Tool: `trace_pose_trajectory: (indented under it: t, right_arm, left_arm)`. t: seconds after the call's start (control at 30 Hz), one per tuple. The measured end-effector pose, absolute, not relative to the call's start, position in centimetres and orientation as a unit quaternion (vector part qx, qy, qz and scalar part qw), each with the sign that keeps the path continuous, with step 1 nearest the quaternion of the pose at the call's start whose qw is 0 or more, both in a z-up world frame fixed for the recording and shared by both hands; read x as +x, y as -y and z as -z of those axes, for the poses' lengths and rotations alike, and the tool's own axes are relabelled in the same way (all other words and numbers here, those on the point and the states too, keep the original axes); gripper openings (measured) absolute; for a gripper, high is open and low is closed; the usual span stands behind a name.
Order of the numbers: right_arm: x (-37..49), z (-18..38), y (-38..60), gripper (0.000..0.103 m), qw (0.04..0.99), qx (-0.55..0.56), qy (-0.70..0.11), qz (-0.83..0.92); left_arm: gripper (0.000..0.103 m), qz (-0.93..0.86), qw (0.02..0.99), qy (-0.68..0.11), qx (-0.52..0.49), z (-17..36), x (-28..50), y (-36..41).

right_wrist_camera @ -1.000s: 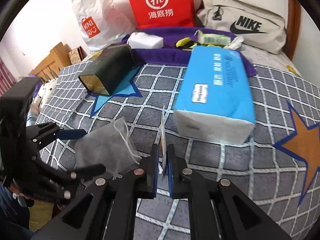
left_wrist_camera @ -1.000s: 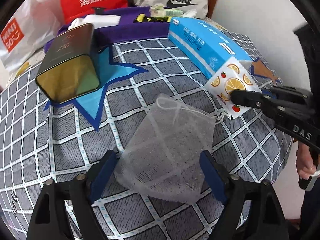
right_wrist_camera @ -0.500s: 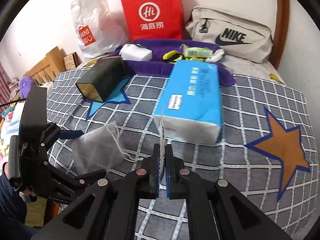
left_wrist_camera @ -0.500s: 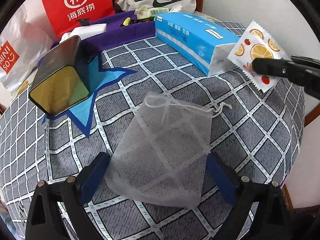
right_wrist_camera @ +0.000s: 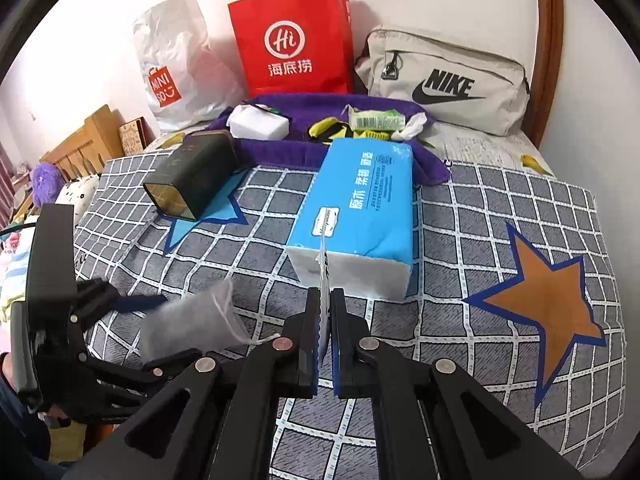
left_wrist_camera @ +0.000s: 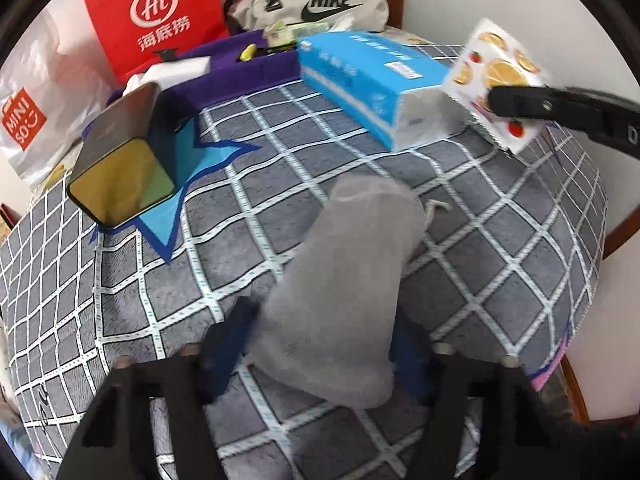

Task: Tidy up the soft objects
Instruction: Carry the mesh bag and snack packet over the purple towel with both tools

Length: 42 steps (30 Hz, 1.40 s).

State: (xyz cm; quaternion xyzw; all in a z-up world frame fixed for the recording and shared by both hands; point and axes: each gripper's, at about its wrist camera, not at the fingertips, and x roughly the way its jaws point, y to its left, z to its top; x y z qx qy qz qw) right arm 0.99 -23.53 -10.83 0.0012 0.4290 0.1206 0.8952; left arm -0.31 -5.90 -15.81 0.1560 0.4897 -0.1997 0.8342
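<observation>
A grey mesh drawstring pouch (left_wrist_camera: 344,280) is pinched between the blue pads of my left gripper (left_wrist_camera: 320,344) and stands bunched up off the checked bedspread (left_wrist_camera: 500,240); it also shows in the right wrist view (right_wrist_camera: 192,324). My right gripper (right_wrist_camera: 326,320) is shut on a flat white sachet with orange-slice prints (left_wrist_camera: 496,80), held edge-on above the bed in front of the blue tissue pack (right_wrist_camera: 360,208). The right gripper's fingers (left_wrist_camera: 520,102) show at the right of the left wrist view.
A dark tin box (left_wrist_camera: 120,160) lies on its side at the left. A purple towel (right_wrist_camera: 304,148) at the back holds small items. A red paper bag (right_wrist_camera: 292,40), a white Miniso bag (right_wrist_camera: 172,64) and a beige Nike bag (right_wrist_camera: 444,80) stand against the wall.
My left gripper has closed on the mesh pouch and lifted it, so it bunches up. My right gripper has raised the sachet higher and farther from the bed.
</observation>
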Motion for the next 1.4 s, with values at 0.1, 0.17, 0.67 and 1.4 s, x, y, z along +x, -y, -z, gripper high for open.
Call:
trace_pose_trajectory:
  t: [0.1, 0.17, 0.67, 1.4]
  right_arm:
    - [0.9, 10.5, 23.7, 0.004, 0.897, 0.002, -0.426, -0.12]
    - [0.7, 10.2, 24.0, 0.004, 0.898, 0.004, -0.423, -0.118]
    - [1.1, 8.1, 24.6, 0.004, 0.905, 0.002, -0.41, -0.111]
    - [7.4, 4.8, 24.3, 0.004, 0.915, 0.008, -0.386, -0.113]
  left_arm:
    - [0.024, 0.194, 0.837, -0.486, 0.162, 15.5, -0.6, 6.5]
    - [0.014, 0.181, 0.839, -0.488, 0.162, 15.4, -0.5, 6.5]
    - [0.01, 0.139, 0.869, -0.459, 0.123, 11.1, 1.4, 3.5]
    - [0.009, 0.083, 0.909, -0.402, 0.076, 4.7, 8.0, 0.1]
